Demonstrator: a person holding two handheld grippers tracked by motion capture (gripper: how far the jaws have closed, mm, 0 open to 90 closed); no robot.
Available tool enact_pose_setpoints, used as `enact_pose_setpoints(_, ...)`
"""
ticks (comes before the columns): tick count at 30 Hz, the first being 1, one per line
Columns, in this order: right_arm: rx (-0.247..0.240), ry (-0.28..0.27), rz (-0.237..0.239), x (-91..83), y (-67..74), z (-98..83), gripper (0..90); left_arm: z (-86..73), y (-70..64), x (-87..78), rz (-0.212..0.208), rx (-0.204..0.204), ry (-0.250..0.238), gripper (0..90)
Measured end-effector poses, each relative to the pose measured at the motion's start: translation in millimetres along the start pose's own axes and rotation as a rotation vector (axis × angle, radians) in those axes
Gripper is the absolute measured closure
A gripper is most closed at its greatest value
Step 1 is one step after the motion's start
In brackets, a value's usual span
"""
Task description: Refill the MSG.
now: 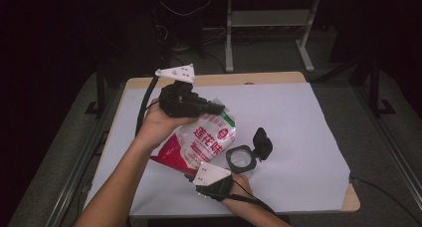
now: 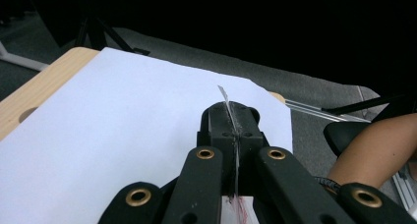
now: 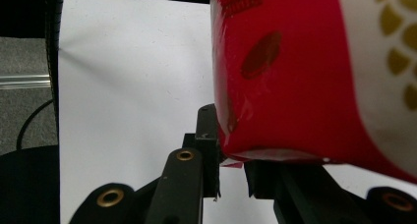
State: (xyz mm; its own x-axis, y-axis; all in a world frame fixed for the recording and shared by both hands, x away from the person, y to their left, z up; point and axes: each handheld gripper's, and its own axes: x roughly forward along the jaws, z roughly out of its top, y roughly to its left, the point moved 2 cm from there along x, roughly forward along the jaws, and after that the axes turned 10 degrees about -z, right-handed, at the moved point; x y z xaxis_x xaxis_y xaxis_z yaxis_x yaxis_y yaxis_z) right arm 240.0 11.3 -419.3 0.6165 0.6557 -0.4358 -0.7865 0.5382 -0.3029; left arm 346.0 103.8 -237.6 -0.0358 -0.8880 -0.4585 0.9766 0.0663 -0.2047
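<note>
A red and white snack bag (image 1: pixel 204 140) hangs tilted above the white-covered table (image 1: pixel 298 117). My left gripper (image 1: pixel 219 107) is at the bag's upper end. In the left gripper view, the left gripper (image 2: pixel 229 113) is shut on the bag's thin top edge (image 2: pixel 223 92), which sticks out past the tips. My right gripper (image 1: pixel 191 176) is at the bag's lower end, under a grey plate. In the right gripper view, the right gripper (image 3: pixel 231 167) is shut on the bottom seam of the red bag (image 3: pixel 295 86).
A clear container (image 1: pixel 242 158) stands on the table just right of the bag, with its black flip lid (image 1: pixel 262 142) open. The wooden table edge (image 1: pixel 224 79) shows at the back. Metal desk legs (image 1: pixel 229 43) stand on the floor beyond. A forearm (image 2: pixel 373 150) shows at the right of the left gripper view.
</note>
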Motion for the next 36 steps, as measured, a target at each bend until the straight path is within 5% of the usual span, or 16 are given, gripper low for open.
enact_pose_setpoints(11,0.000,-0.042,0.032,-9.3,-1.6,0.8,78.2,15.3,-4.8,26.4,-0.003,0.018,0.094,90.0)
enact_pose_setpoints(18,0.006,-0.064,0.069,-16.4,-4.0,-1.6,78.2,19.3,-7.1,36.7,-0.004,0.005,0.111,90.0)
enact_pose_setpoints(36,0.017,-0.075,0.130,-19.7,1.9,-6.2,78.4,17.1,-7.5,62.7,0.038,0.022,0.289,89.9)
